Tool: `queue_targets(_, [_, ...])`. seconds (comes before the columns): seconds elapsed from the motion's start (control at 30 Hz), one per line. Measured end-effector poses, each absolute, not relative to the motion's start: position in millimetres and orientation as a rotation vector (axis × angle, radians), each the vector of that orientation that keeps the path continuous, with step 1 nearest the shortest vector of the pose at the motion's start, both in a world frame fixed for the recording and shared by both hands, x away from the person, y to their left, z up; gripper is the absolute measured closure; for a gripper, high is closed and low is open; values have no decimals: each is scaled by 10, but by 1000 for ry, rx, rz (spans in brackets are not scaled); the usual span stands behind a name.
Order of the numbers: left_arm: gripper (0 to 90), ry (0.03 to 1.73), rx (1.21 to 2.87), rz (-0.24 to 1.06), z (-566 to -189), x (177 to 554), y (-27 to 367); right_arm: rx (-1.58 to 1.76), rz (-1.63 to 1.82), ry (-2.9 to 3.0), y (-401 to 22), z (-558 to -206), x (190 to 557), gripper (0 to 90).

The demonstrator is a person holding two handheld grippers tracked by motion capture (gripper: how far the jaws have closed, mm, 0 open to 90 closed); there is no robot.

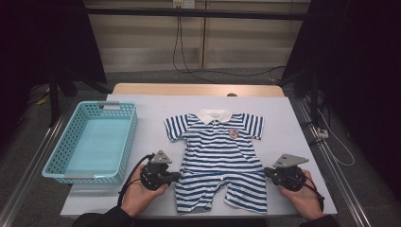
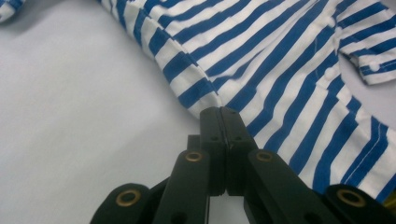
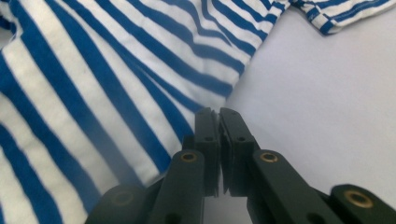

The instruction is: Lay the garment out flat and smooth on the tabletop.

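Observation:
A blue-and-white striped baby romper [image 1: 220, 151] with a white collar lies flat, face up, in the middle of the white table cover [image 1: 293, 123]. My left gripper [image 1: 178, 176] rests at the romper's left edge near the waist, jaws pressed together. In the left gripper view its tips [image 2: 219, 111] touch the hem of the striped cloth [image 2: 280, 60], and no fabric shows between them. My right gripper [image 1: 265, 171] sits at the romper's right edge, also shut. Its tips [image 3: 218, 112] meet the border of the stripes [image 3: 93, 70].
A light blue plastic basket [image 1: 61, 156] stands with nothing in it at the left of the table. Bare white cover lies to the right of the romper and behind it. Dark frames and cables stand beyond the far edge.

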State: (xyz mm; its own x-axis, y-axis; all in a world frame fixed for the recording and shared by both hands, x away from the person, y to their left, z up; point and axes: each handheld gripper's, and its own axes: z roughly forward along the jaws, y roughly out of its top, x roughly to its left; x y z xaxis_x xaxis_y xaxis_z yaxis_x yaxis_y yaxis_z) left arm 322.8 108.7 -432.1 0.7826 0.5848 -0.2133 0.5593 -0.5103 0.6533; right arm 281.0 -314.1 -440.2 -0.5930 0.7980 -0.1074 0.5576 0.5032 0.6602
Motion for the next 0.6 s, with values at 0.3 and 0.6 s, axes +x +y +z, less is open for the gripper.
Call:
queue_targets(0.3, [890, 892, 2216, 43, -4321, 3230, 1170, 1153, 853, 2329, -3215, -4395, 2761, 871])
queue_targets(0.6, [894, 899, 2229, 46, -4327, 3155, 1249, 1146, 852, 2339, -3217, -4392, 2756, 893])
